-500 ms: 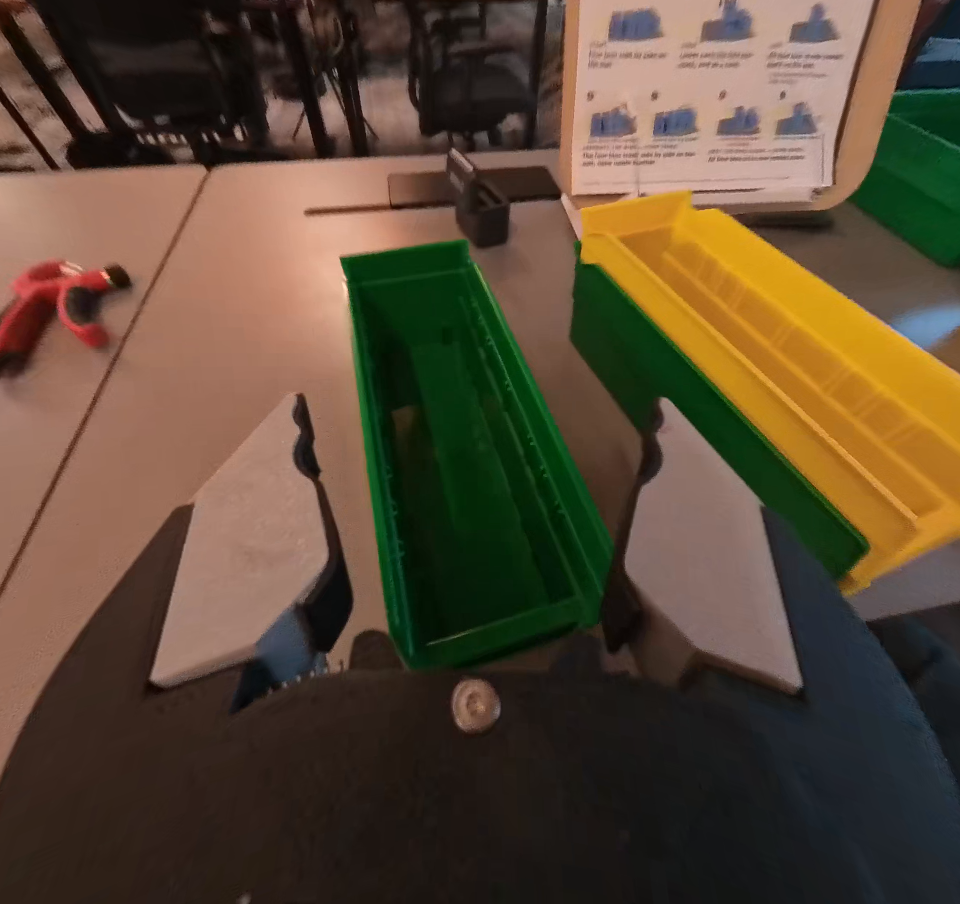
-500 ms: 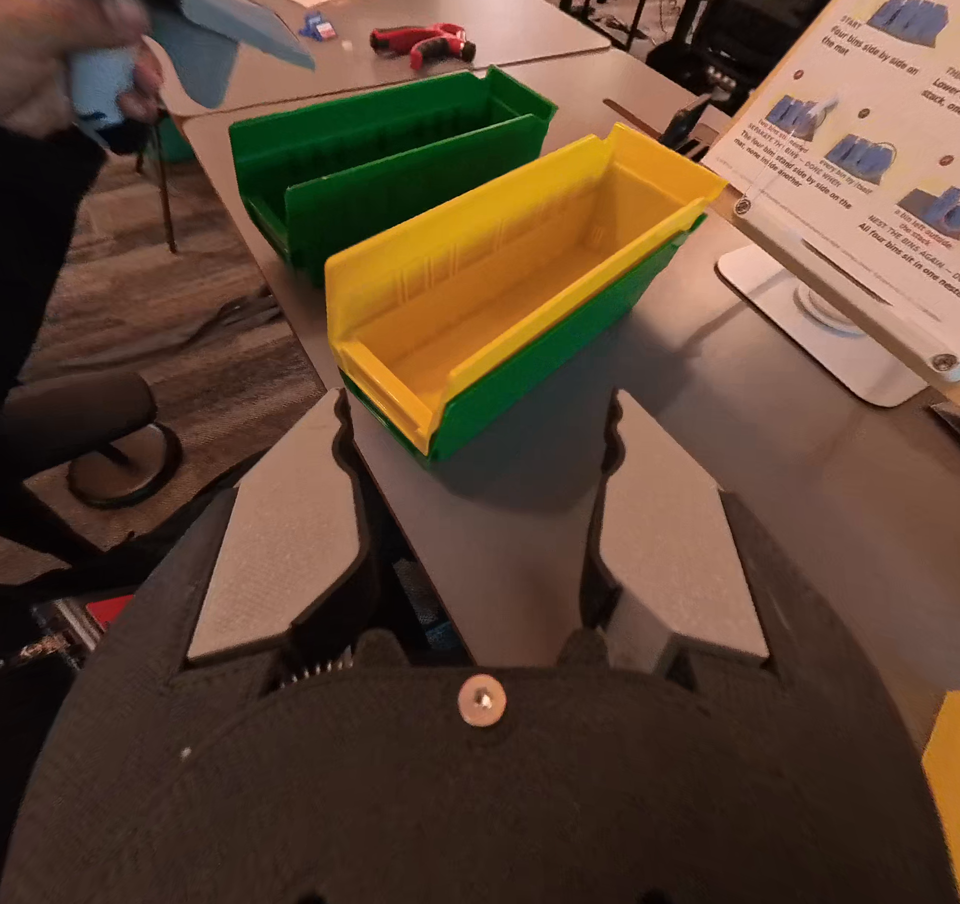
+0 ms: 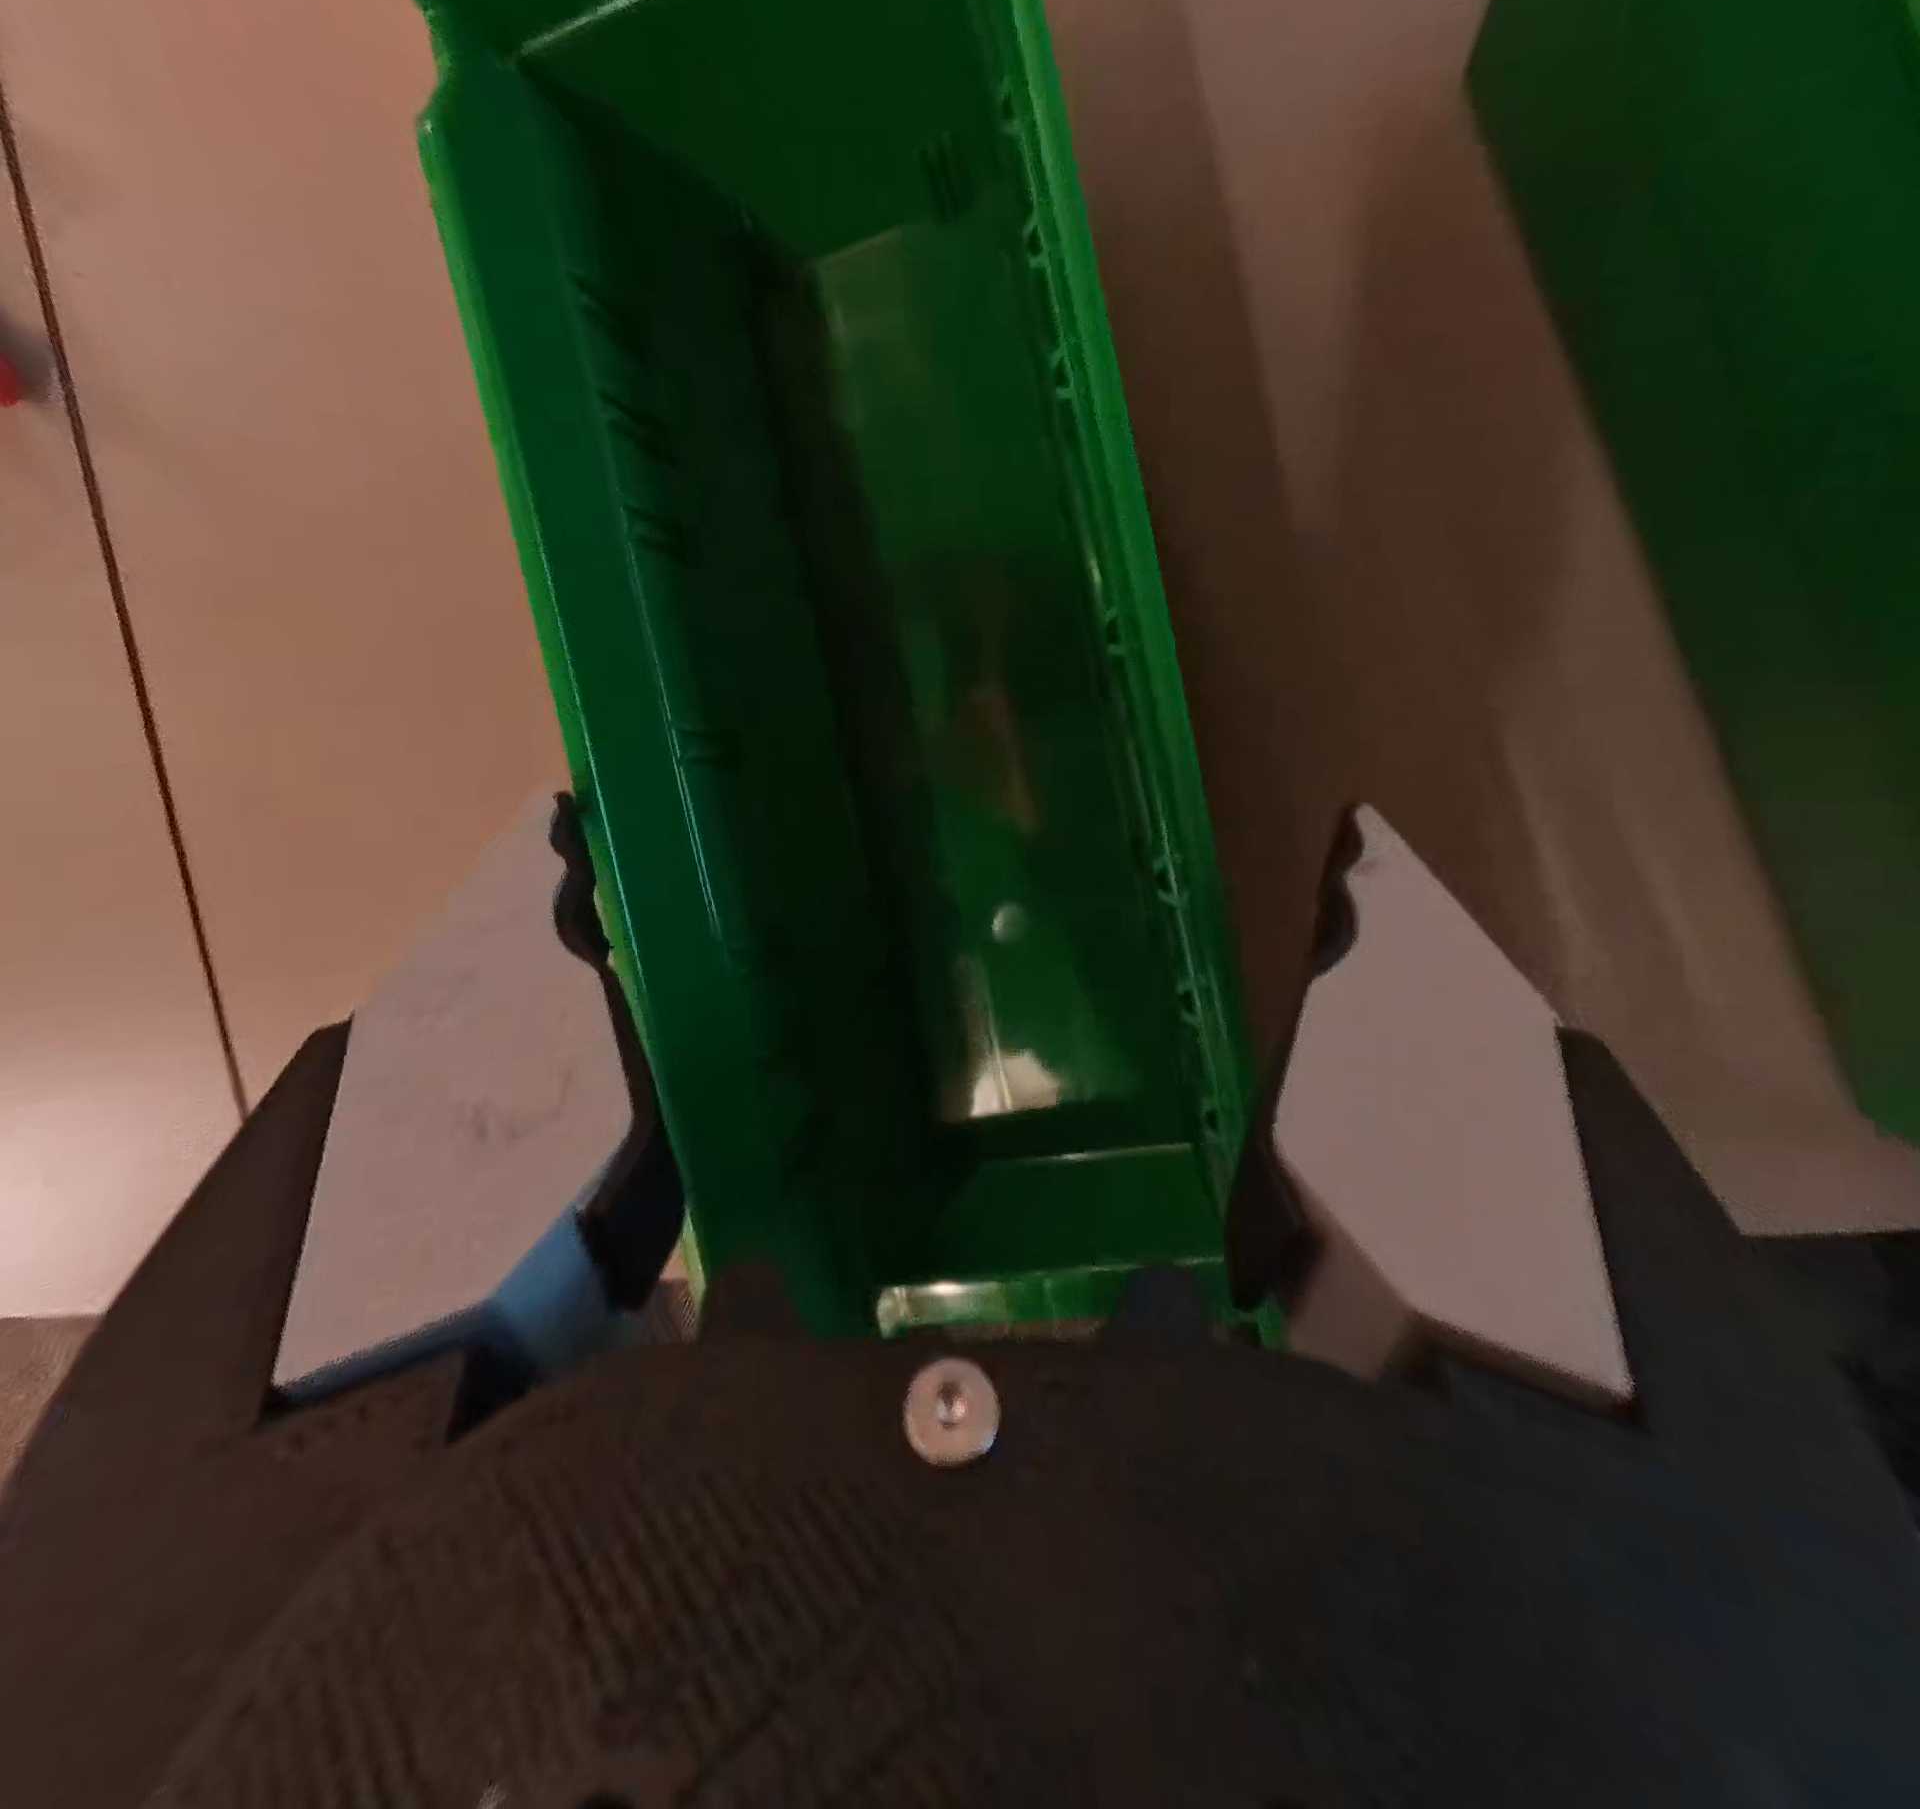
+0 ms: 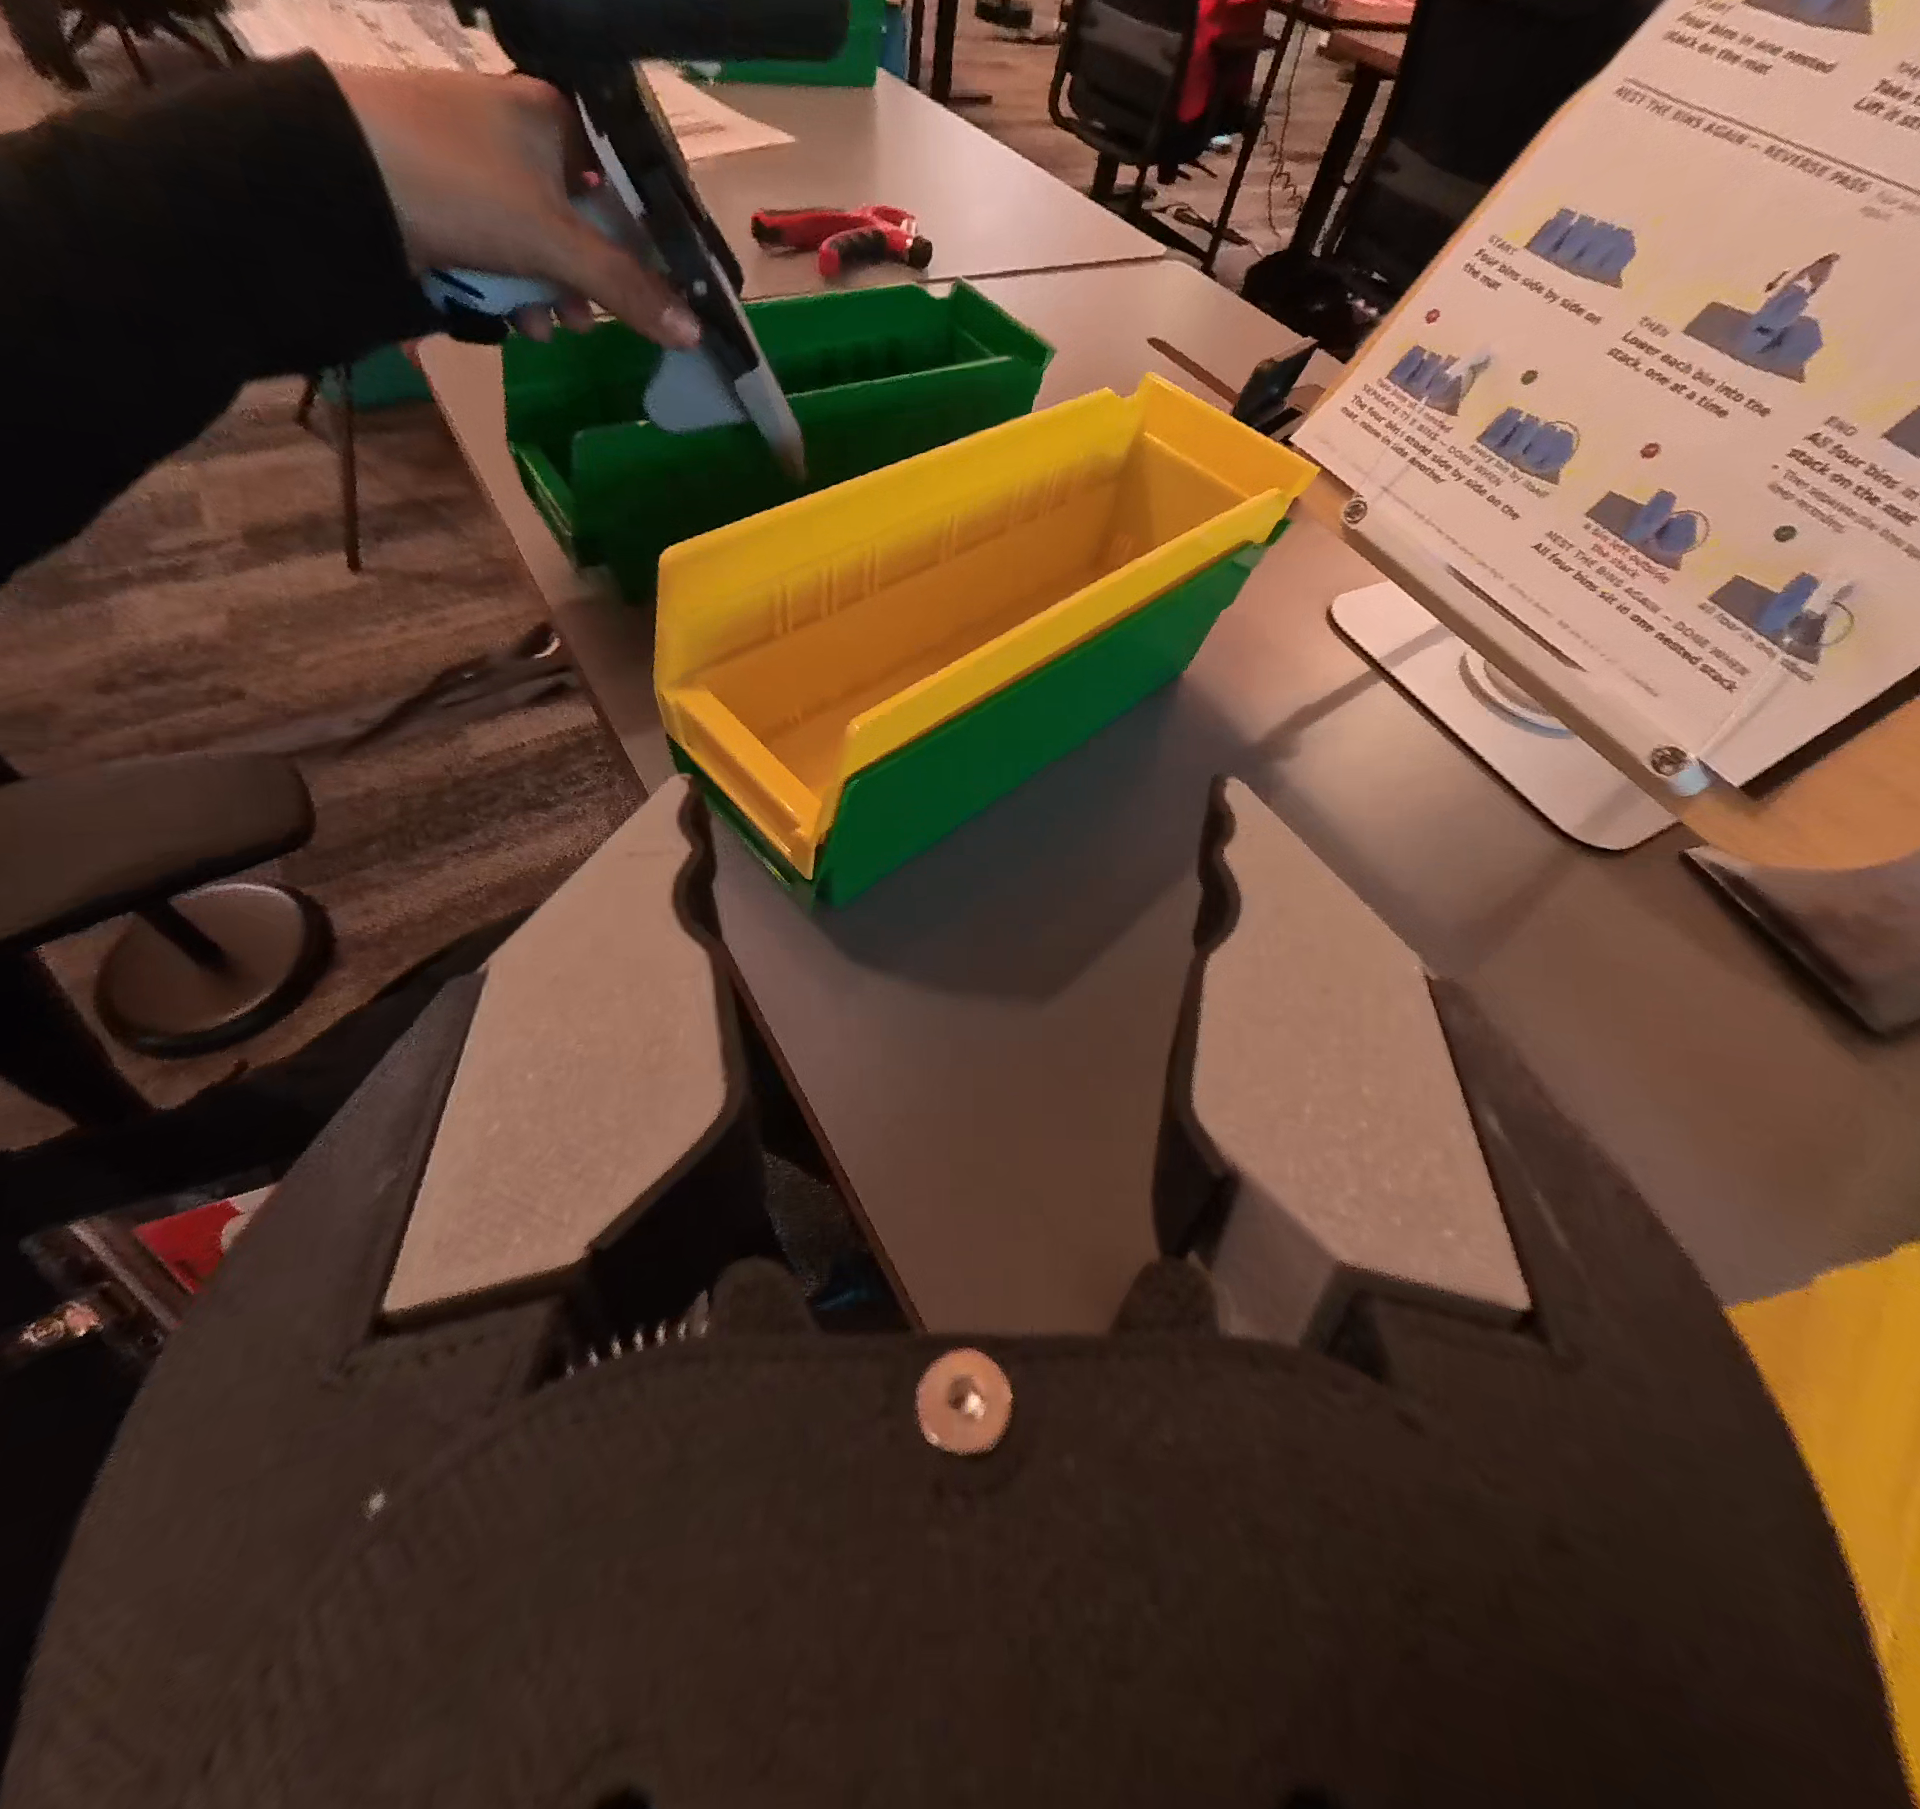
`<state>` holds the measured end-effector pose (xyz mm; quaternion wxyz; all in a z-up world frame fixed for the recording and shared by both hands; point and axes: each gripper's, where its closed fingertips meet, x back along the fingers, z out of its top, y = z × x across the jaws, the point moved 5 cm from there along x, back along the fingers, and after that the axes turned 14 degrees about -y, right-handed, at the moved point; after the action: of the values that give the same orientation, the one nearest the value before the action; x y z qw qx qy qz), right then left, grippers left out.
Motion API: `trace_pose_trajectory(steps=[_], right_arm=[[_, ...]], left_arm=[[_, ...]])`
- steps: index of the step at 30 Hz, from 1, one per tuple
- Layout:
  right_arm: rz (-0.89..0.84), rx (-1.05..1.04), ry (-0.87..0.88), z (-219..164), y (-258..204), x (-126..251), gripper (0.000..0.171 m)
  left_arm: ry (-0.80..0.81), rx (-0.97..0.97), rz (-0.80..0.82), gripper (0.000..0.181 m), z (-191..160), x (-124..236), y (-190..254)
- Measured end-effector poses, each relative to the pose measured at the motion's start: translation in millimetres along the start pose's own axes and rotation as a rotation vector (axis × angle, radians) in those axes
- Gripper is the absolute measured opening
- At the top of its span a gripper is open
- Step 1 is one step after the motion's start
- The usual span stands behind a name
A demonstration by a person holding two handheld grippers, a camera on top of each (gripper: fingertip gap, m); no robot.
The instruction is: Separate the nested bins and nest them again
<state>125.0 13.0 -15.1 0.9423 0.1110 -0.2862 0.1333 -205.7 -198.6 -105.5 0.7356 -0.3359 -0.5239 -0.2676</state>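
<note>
A lone green bin (image 3: 831, 616) lies lengthwise on the table, and its near end sits between the fingers of my left gripper (image 3: 954, 881). The gripper is open: the left finger is against the bin's left wall and the right finger stands a little off the right wall. In the right wrist view this green bin (image 4: 883, 429) is at the back, with the left gripper (image 4: 727, 388) tipped down at it in a person's hand (image 4: 488, 190). A yellow bin (image 4: 935, 596) sits nested in a second green bin (image 4: 1018, 731). My right gripper (image 4: 954, 824) is open and empty, just short of that stack's near end.
An instruction board on a white stand (image 4: 1662, 409) rises right of the stack. A red tool (image 4: 842, 237) lies on the far table. The table's front edge (image 4: 623, 720) runs below the stack, with a chair base and floor beyond. The second green bin's side (image 3: 1714, 409) is right of my left gripper.
My left gripper has dropped down and forward, so its open fingers now straddle the lone green bin's near end. My right gripper has barely moved.
</note>
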Motion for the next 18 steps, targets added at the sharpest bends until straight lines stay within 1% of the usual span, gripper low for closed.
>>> trace_pose_trajectory(steps=[3, 4, 6, 8, 11, 13, 16, 18], right_arm=[[-0.019, -0.020, 0.008, -4.8, 7.9, 10.5, 0.090], [-0.025, -0.026, 0.011, -5.5, 9.8, 13.8, 0.089], [-0.024, -0.029, 0.025, -5.6, 11.0, 19.7, 0.088], [-0.025, -0.031, 0.036, -5.4, 11.8, 23.2, 0.088], [-0.033, -0.031, 0.030, -7.3, 13.3, 23.1, 0.087], [-0.032, -0.030, 0.026, -7.8, 13.7, 21.9, 0.085], [-0.010, -0.033, 0.035, -7.0, 12.0, 19.4, 0.084], [0.016, -0.034, 0.031, -8.2, 10.1, 14.3, 0.084]], left_arm=[[-0.104, 0.024, 0.023, 0.134, -8.4, -7.9, -7.6], [-0.111, 0.038, 0.017, 0.133, -9.1, -10.5, -10.5], [-0.112, 0.073, -0.025, 0.135, -8.8, -15.6, -14.7], [-0.146, 0.081, -0.081, 0.139, -10.8, -20.2, -16.1], [-0.200, 0.009, -0.076, 0.130, -13.2, -18.9, -19.5], [-0.230, -0.014, -0.063, 0.119, -12.9, -17.7, -22.0], [-0.237, -0.032, -0.035, 0.103, -9.6, -17.3, -27.1], [-0.247, -0.039, -0.030, 0.098, -9.0, -17.5, -31.8]])
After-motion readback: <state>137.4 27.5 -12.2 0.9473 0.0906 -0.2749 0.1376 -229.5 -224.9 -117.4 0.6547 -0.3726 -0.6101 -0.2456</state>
